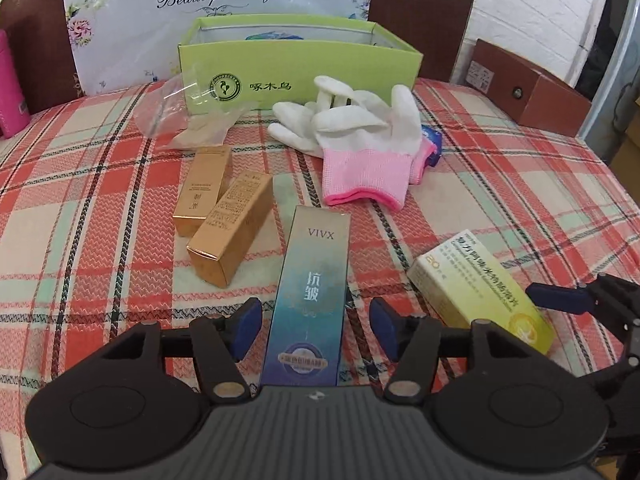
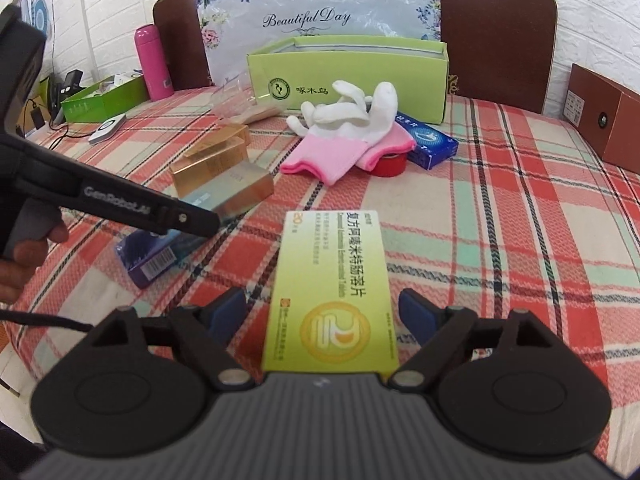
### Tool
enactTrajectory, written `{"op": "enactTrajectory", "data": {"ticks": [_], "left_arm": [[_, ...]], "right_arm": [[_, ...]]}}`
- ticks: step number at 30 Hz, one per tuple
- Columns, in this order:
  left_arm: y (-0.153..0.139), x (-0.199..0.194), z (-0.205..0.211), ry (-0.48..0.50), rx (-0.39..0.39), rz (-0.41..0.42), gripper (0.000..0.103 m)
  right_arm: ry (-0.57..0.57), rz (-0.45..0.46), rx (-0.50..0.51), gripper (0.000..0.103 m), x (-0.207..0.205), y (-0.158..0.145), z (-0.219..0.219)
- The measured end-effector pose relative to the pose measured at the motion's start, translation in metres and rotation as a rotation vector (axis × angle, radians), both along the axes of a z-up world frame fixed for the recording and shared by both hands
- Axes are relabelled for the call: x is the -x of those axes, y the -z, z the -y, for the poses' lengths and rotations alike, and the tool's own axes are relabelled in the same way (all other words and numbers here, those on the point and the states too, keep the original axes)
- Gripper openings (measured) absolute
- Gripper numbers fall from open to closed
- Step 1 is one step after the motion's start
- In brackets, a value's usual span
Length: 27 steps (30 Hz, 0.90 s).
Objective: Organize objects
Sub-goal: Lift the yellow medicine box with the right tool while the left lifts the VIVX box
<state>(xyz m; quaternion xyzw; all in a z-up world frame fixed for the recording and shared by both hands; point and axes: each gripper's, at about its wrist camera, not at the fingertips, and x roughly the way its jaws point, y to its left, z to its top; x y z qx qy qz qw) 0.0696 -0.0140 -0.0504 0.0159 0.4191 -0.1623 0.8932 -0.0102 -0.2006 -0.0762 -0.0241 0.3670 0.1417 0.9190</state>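
Note:
A tall blue VIVX box (image 1: 314, 280) lies flat on the plaid tablecloth between the pads of my left gripper (image 1: 315, 328), with a gap on each side; the gripper is open. A yellow-green medicine box (image 2: 332, 296) lies between the pads of my right gripper (image 2: 322, 312), also untouched, and that gripper is open. Two gold boxes (image 1: 224, 220) lie left of the VIVX box. White gloves with pink cuffs (image 1: 360, 140) lie in front of an open green box (image 1: 300, 68). The medicine box (image 1: 480, 300) shows at the right of the left wrist view.
A clear plastic bag (image 1: 192, 120) lies by the green box. A blue carton (image 2: 428, 140) and a red tape roll (image 2: 390, 164) sit by the gloves. A brown box (image 2: 604, 116) stands far right, a pink bottle (image 2: 152, 62) far left. A hand (image 2: 24, 256) holds the left gripper.

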Motion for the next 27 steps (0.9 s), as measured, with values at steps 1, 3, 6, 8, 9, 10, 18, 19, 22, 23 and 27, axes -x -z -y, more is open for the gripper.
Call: {"op": "enactTrajectory", "data": {"ticks": [1, 3, 6, 8, 9, 10, 18, 19, 22, 23, 27], "left_arm": [[0.001, -0.001, 0.001, 0.0, -0.006, -0.003, 0.062], [0.004, 0.0, 0.0, 0.012, -0.003, -0.013, 0.061], [0.005, 0.003, 0.0, 0.021, 0.0, -0.018, 0.061], [0.005, 0.003, 0.0, 0.01, -0.012, -0.01, 0.061], [0.005, 0.002, 0.0, 0.008, -0.012, -0.009, 0.06], [0.005, 0.001, 0.0, 0.007, -0.007, -0.013, 0.06], [0.009, 0.001, 0.006, 0.009, -0.037, -0.002, 0.061], [0.009, 0.001, 0.006, 0.009, -0.036, -0.002, 0.061], [0.008, 0.002, 0.005, 0.013, -0.035, 0.003, 0.05], [0.008, 0.002, 0.005, 0.011, -0.041, 0.007, 0.047], [0.006, 0.002, 0.002, 0.002, -0.024, 0.007, 0.042]], "right_arm": [[0.004, -0.002, 0.003, 0.084, -0.002, 0.001, 0.0], [0.01, -0.01, 0.01, 0.084, -0.007, 0.002, 0.0], [0.008, -0.013, 0.02, 0.08, -0.011, 0.003, -0.001], [0.009, -0.021, 0.014, 0.078, -0.012, 0.004, 0.0], [0.009, -0.025, 0.012, 0.076, -0.013, 0.004, 0.0], [0.008, -0.026, 0.011, 0.075, -0.013, 0.005, 0.0], [0.003, -0.038, 0.009, 0.066, -0.013, 0.008, -0.001], [0.003, -0.037, 0.01, 0.066, -0.013, 0.008, -0.001], [0.002, -0.038, 0.01, 0.066, -0.013, 0.008, -0.001], [0.001, -0.038, 0.01, 0.066, -0.013, 0.008, -0.001], [-0.003, -0.034, 0.005, 0.065, -0.011, 0.006, -0.001]]}}
